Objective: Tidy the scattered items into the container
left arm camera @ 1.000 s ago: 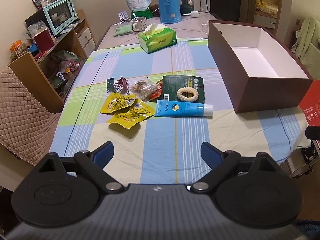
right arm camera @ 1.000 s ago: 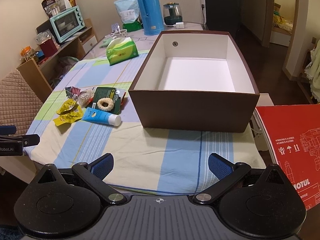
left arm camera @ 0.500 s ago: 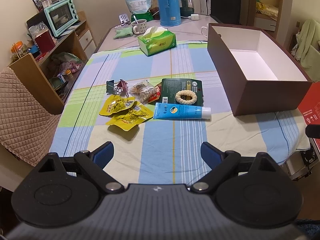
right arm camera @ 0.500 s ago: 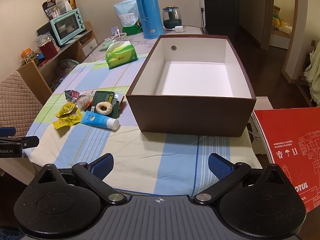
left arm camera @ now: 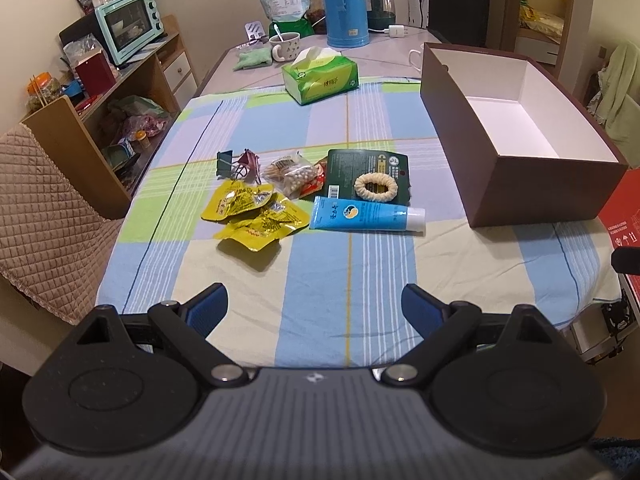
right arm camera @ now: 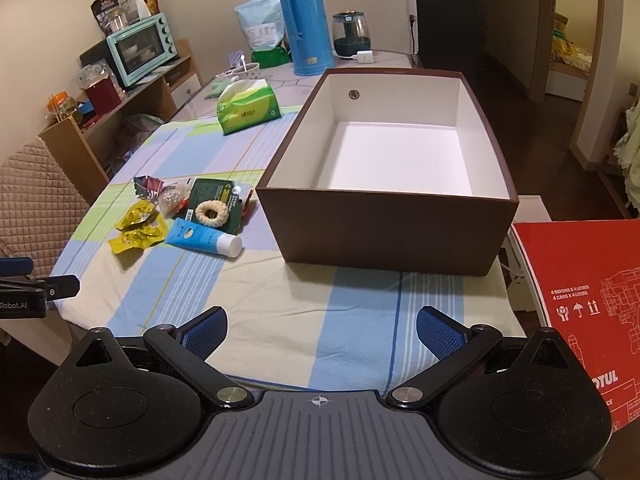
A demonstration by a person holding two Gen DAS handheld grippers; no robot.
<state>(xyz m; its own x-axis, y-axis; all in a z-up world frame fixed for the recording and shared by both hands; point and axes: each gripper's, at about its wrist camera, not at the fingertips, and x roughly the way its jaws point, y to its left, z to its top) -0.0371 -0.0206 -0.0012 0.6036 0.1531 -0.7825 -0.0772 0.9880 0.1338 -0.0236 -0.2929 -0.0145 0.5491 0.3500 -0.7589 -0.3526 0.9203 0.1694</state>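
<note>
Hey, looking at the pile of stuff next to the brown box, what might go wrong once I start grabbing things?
The yellow snack packets overlap, so one grab may drag both. The woven ring rests loose on the green card and could slide off if the card is lifted. The brown box sits near the table's edge, so a bump might shift it.

a brown box (right arm camera: 384,220), white inside, stands open; beside it lie a blue tube (left arm camera: 366,216), yellow packets (left arm camera: 250,212), and a woven ring (left arm camera: 376,187).

Matt card box (right arm camera: 384,220), glossy plastic tube (left arm camera: 366,216), woven cloth tablecloth (left arm camera: 320,280).
</note>
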